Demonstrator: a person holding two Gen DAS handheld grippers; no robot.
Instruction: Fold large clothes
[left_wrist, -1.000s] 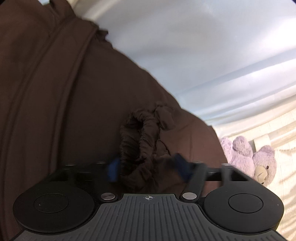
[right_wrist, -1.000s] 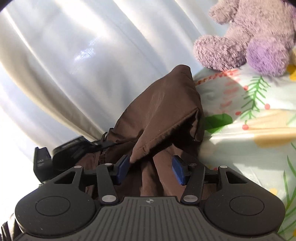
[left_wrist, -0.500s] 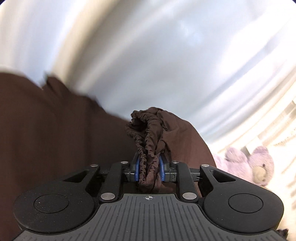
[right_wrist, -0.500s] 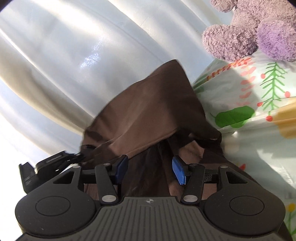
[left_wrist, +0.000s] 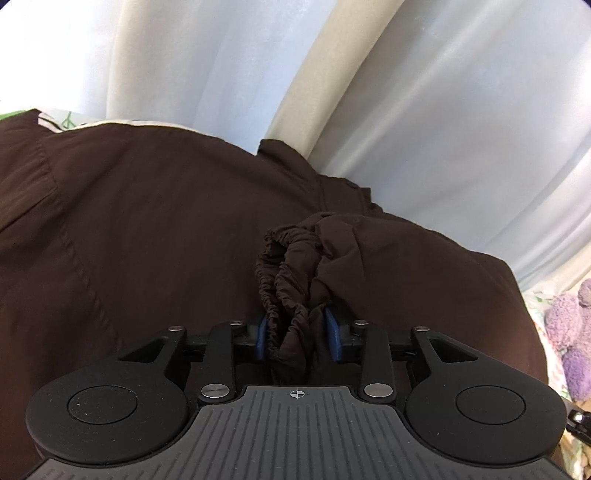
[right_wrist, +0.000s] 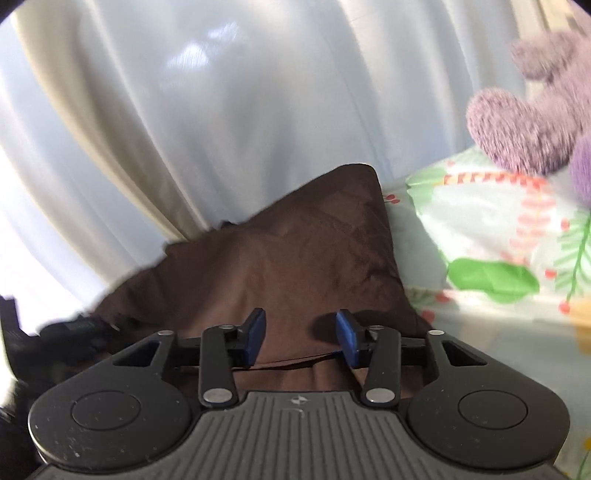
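A bed covered by a pale floral-printed sheet (right_wrist: 480, 229) is seen against pale, sheer pleated curtains (left_wrist: 424, 110). One dark brown fabric garment (left_wrist: 147, 229) is spread along the bed's curtain-side edge. Its gathered elastic cuff (left_wrist: 291, 295) is pinched between the blue pads of the left hand-held gripper (left_wrist: 296, 334), whose jaws have just been opening slightly. The right hand-held gripper (right_wrist: 301, 338) is held part-open, just narrowed, apparently over flat brown cloth without gripping it. One purple plush bear (right_wrist: 535, 122) is seen.
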